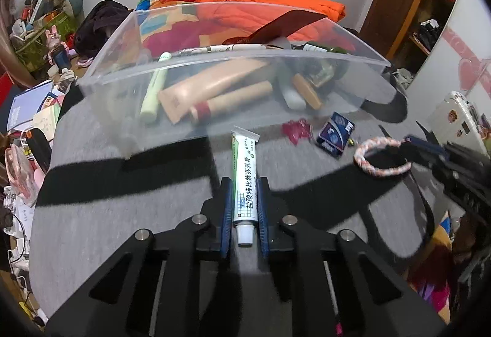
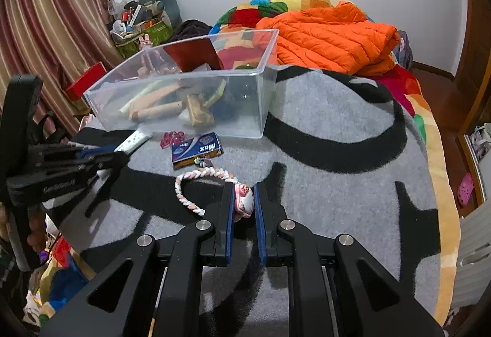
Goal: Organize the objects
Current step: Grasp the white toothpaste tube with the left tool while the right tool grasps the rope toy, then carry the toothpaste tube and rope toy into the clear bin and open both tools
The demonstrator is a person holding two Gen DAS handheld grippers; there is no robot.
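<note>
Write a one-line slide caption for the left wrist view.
Left gripper clamps a white ointment tube before a clear bin.

on the white ointment tube (image 1: 244, 180), clamped between the left gripper (image 1: 244, 183) fingers, we read the chinese line "盐酸特比萘芬乳膏" running along its length. on the blue box (image 2: 196, 149) lying near the clear bin's front wall we read "max", upside down from the right wrist view, with smaller print beside it too small for us to make out. the left gripper's side carries embossed lettering we cannot read.
</note>
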